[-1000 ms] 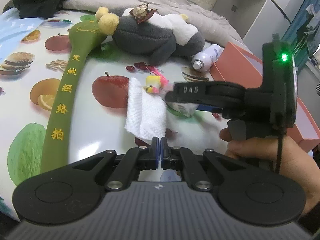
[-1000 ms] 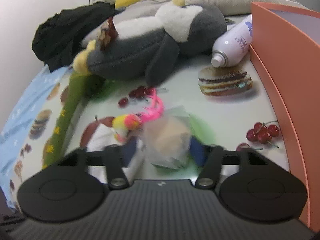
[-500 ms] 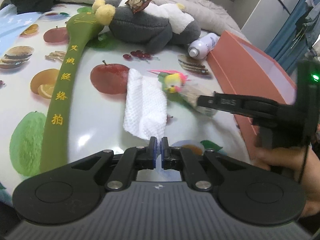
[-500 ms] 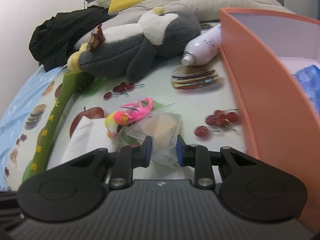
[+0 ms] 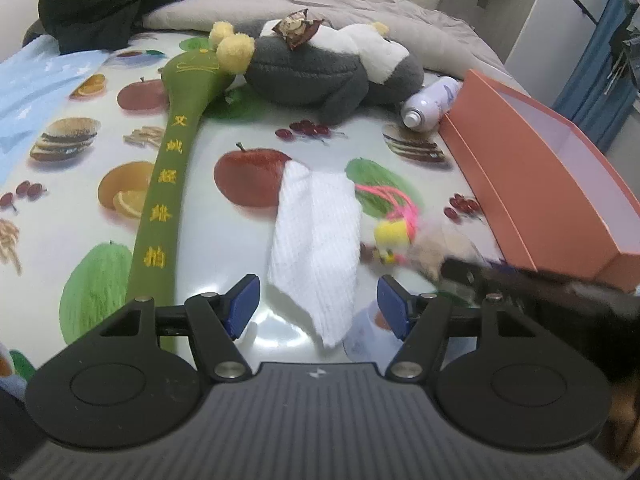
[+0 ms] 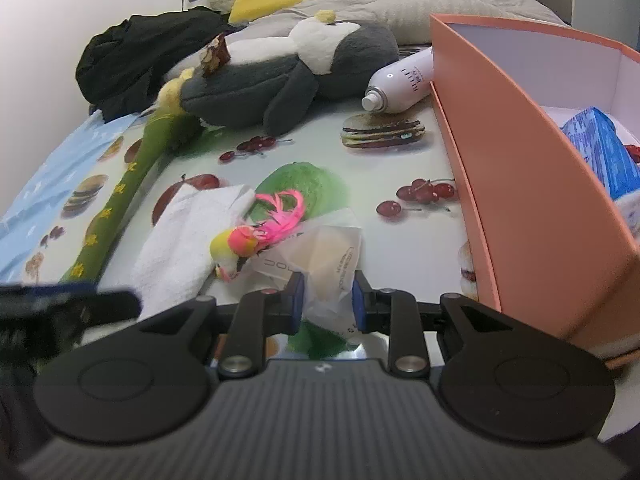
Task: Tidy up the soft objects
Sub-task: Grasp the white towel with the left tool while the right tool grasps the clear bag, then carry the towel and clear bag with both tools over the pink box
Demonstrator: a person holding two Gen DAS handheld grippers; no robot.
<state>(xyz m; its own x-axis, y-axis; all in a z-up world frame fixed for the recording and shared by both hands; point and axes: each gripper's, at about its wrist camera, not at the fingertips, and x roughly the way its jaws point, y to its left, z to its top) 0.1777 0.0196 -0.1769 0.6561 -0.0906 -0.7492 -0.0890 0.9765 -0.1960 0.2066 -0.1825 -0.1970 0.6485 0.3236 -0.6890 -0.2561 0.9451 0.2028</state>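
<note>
Two grippers: seen
Left gripper (image 5: 316, 306): jaws opening, white towel (image 5: 316, 236) lay between, apparently untouched
Right gripper (image 6: 326, 298): pinched clear packet (image 6: 328, 260)

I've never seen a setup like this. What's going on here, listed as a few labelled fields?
surface: table with a fruit-print cloth
left gripper: jaws opening, white towel lying between them, not pinched
right gripper: shut on a clear plastic packet
beside the packet: small yellow-and-pink toy bird
container: orange box, a blue pack inside
still on the cloth: grey-and-white plush penguin, long green plush stick, white spray can
</note>
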